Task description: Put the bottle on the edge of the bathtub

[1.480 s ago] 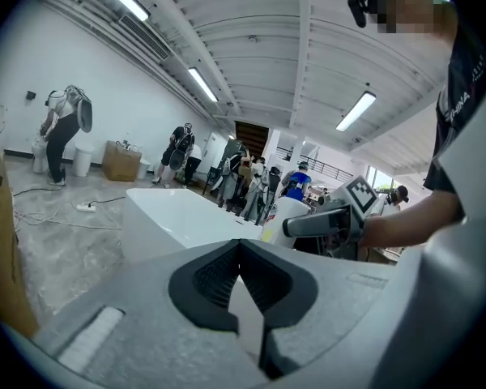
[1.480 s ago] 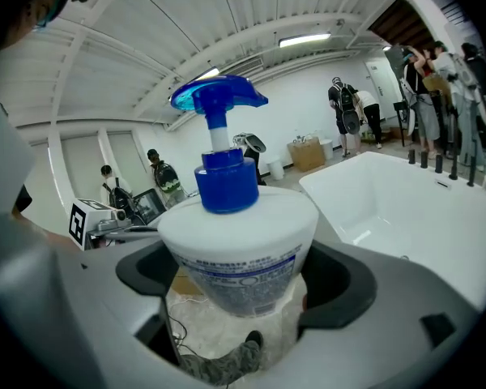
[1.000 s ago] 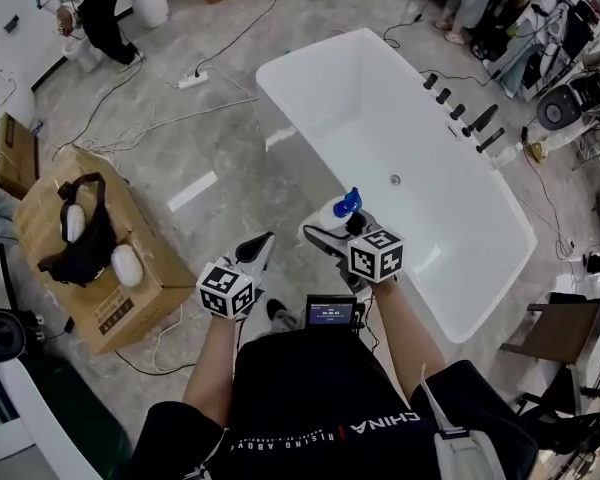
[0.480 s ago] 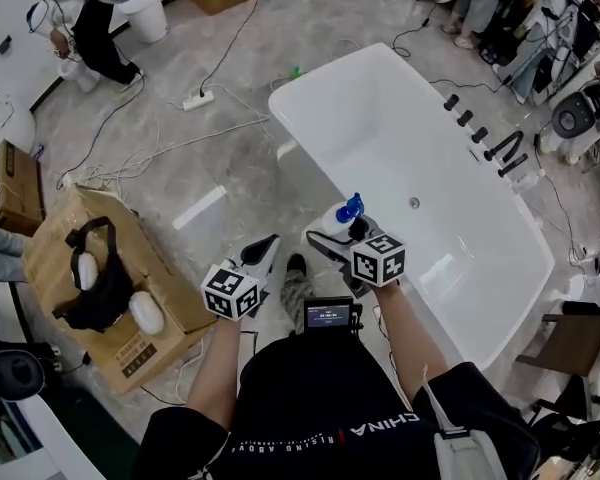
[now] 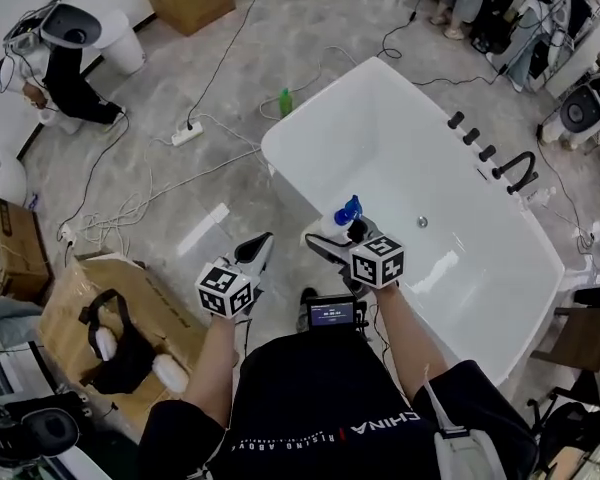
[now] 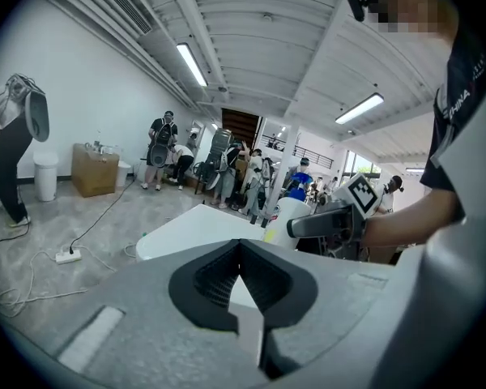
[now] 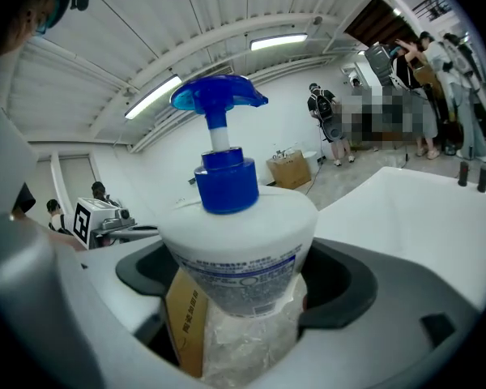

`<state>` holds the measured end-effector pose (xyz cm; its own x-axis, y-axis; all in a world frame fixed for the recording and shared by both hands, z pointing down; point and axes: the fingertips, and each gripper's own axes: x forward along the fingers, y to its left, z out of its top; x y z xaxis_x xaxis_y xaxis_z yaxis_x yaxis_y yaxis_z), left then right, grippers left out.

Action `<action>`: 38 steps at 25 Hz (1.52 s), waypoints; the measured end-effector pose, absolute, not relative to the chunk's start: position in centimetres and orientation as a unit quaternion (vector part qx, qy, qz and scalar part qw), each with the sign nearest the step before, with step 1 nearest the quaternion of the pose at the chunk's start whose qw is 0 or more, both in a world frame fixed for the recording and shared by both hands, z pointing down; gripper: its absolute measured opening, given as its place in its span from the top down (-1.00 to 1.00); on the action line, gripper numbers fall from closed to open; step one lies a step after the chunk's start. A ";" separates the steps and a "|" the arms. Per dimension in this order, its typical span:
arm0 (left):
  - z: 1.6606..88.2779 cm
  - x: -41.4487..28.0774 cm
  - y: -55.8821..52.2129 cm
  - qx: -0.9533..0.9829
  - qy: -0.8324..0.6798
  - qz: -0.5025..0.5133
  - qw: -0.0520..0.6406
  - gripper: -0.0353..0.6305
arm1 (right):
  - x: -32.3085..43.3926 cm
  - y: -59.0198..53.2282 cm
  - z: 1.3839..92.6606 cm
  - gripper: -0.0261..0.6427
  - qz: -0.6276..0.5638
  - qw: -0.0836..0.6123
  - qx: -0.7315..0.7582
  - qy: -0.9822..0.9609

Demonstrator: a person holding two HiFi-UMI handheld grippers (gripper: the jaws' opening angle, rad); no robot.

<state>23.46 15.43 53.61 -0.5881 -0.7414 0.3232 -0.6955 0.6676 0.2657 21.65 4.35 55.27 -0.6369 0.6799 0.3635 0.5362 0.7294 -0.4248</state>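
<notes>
My right gripper [image 5: 332,236] is shut on a white pump bottle [image 5: 339,221] with a blue pump head [image 7: 219,100]; its body [image 7: 239,254] fills the space between the jaws in the right gripper view. In the head view it hangs just over the near left rim of the white bathtub [image 5: 310,133]. My left gripper [image 5: 256,253] is to the left over the grey floor, its jaws together with nothing between them [image 6: 241,286]. From the left gripper view the bottle [image 6: 285,219] and the tub [image 6: 190,229] lie ahead.
Black taps [image 5: 490,153] line the tub's far rim. A green bottle [image 5: 285,102] stands on the floor by the tub's far corner. Cables and a power strip [image 5: 187,133] cross the floor. Cardboard boxes [image 5: 75,313] sit at left. People stand at the back.
The head view has shifted: the tub now reaches farther up and right, and the box has slid toward the lower left. Both grippers keep their pose, the bottle still held.
</notes>
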 end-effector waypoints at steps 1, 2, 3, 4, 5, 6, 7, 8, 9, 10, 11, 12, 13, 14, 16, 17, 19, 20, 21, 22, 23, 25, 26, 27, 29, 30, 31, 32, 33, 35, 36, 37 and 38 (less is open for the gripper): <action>53.4 22.0 15.5 0.405 -0.889 -0.055 0.206 0.87 | 20.4 4.3 55.2 -0.51 0.139 0.257 -0.338 -0.895; 53.3 20.7 15.6 0.406 -0.889 -0.055 0.205 0.87 | 19.3 4.3 55.2 -0.51 0.139 0.258 -0.335 -0.896; 53.2 19.5 15.8 0.406 -0.889 -0.056 0.205 0.87 | 18.3 4.3 55.2 -0.51 0.138 0.259 -0.333 -0.896; 53.2 18.4 16.1 0.406 -0.889 -0.057 0.205 0.87 | 17.3 4.4 55.1 -0.51 0.139 0.260 -0.330 -0.897; 53.2 17.2 16.4 0.407 -0.888 -0.057 0.207 0.87 | 16.2 4.6 55.0 -0.51 0.139 0.261 -0.328 -0.897; 53.1 16.0 16.7 0.408 -0.887 -0.057 0.208 0.87 | 15.1 4.9 54.9 -0.51 0.139 0.261 -0.326 -0.898; 53.0 14.6 16.9 0.410 -0.886 -0.057 0.208 0.87 | 13.9 5.1 54.8 -0.51 0.139 0.261 -0.323 -0.899; 52.9 13.3 17.2 0.414 -0.885 -0.057 0.208 0.87 | 12.6 5.4 54.7 -0.51 0.140 0.261 -0.319 -0.900; 52.9 12.0 17.5 0.418 -0.882 -0.058 0.207 0.87 | 11.5 5.7 54.7 -0.51 0.140 0.262 -0.314 -0.902; 52.9 10.8 17.9 0.424 -0.880 -0.059 0.207 0.87 | 10.4 6.1 54.7 -0.51 0.141 0.262 -0.308 -0.904; 53.0 9.6 18.4 0.430 -0.877 -0.059 0.206 0.87 | 9.2 6.5 54.8 -0.51 0.141 0.262 -0.302 -0.906; 53.2 8.3 19.0 0.437 -0.874 -0.060 0.205 0.87 | 8.1 7.1 55.0 -0.51 0.140 0.261 -0.296 -0.908; 53.4 7.1 19.6 0.444 -0.870 -0.060 0.204 0.87 | 6.9 7.7 55.1 -0.51 0.140 0.260 -0.288 -0.911; 53.6 5.8 20.2 0.453 -0.866 -0.059 0.204 0.87 | 5.6 8.3 55.2 -0.51 0.141 0.259 -0.279 -0.914; 53.6 3.1 21.7 0.470 -0.857 -0.056 0.204 0.87 | 3.0 9.5 55.1 -0.51 0.147 0.255 -0.257 -0.920; 53.5 1.7 22.6 0.476 -0.854 -0.055 0.204 0.87 | 1.8 10.2 54.9 -0.51 0.154 0.253 -0.246 -0.923; 53.0 -1.0 24.5 0.488 -0.847 -0.054 0.204 0.87 | -0.5 11.7 54.3 -0.51 0.165 0.249 -0.227 -0.927; 52.8 -2.2 25.4 0.495 -0.843 -0.053 0.204 0.87 | -1.6 12.4 54.1 -0.51 0.168 0.247 -0.218 -0.929; 52.7 -3.4 26.2 0.503 -0.838 -0.051 0.205 0.87 | -2.7 13.0 53.9 -0.51 0.170 0.245 -0.208 -0.931; 52.7 -4.4 27.1 0.511 -0.833 -0.049 0.206 0.87 | -3.7 13.7 53.7 -0.51 0.172 0.243 -0.198 -0.934; 52.7 -5.4 27.9 0.519 -0.828 -0.047 0.207 0.87 | -4.6 14.3 53.6 -0.51 0.174 0.242 -0.189 -0.936; 52.7 -7.3 29.4 0.532 -0.819 -0.045 0.209 0.87 | -6.3 15.5 53.4 -0.51 0.178 0.239 -0.171 -0.939; 52.8 -8.3 30.0 0.538 -0.815 -0.044 0.209 0.87 | -7.2 16.1 53.4 -0.51 0.180 0.238 -0.163 -0.941; 52.8 -9.2 30.6 0.543 -0.812 -0.043 0.210 0.87 | -7.9 16.7 53.5 -0.51 0.181 0.238 -0.156 -0.942; 53.1 -11.0 31.5 0.551 -0.806 -0.042 0.212 0.87 | -9.2 17.7 53.7 -0.51 0.184 0.239 -0.145 -0.942; 53.1 -11.7 31.8 0.554 -0.804 -0.043 0.213 0.87 | -9.7 18.0 53.9 -0.51 0.184 0.241 -0.141 -0.942; 53.2 -12.3 31.9 0.556 -0.802 -0.043 0.213 0.87 | -10.1 18.2 54.1 -0.51 0.184 0.244 -0.139 -0.942; 53.2 -12.9 31.9 0.559 -0.800 -0.043 0.213 0.87 | -10.5 18.3 54.3 -0.51 0.185 0.245 -0.136 -0.942; 53.3 -13.5 31.9 0.562 -0.798 -0.043 0.214 0.87 | -11.0 18.3 54.4 -0.51 0.186 0.246 -0.131 -0.942; 53.4 -14.9 31.9 0.570 -0.792 -0.043 0.215 0.87 | -12.2 18.3 54.7 -0.51 0.190 0.246 -0.121 -0.943; 53.5 -15.7 31.8 0.573 -0.789 -0.044 0.216 0.87 | -12.9 18.2 54.8 -0.51 0.191 0.246 -0.115 -0.943; 53.7 -16.6 31.8 0.576 -0.787 -0.044 0.217 0.87 | -13.8 18.1 55.0 -0.51 0.192 0.244 -0.110 -0.944; 53.9 -17.5 31.6 0.580 -0.783 -0.042 0.219 0.87 | -14.7 17.9 55.1 -0.51 0.194 0.242 -0.105 -0.945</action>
